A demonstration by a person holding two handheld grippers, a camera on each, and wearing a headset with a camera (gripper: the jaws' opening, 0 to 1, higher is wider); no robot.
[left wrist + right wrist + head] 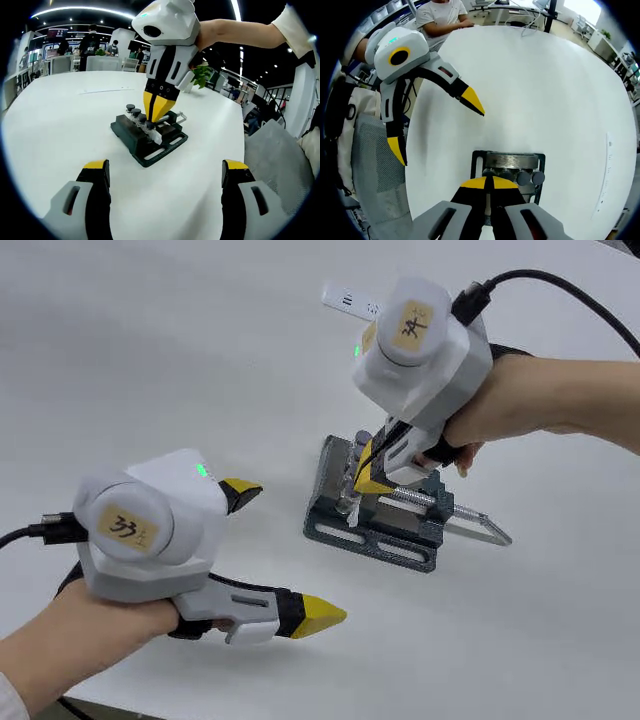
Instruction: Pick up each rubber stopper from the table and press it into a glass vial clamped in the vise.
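While the right gripper (368, 480) stands tips-down over the vise (375, 535), its jaws are pinched together; can't tell if a stopper sits btwn them. The left gripper (290, 550) hangs wide open, empty, well apart over the table (150, 340). Dark stoppers (524, 177) cap the vials (150, 129) in the vise row. Rubber's prob. light, grippy, squashy: pinch the cap's sides, press straight down w/ modest force, since glass is brittle.

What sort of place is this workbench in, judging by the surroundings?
Probably an open-plan office or lab: a big white table, long ceiling light strips, and other people in the background.
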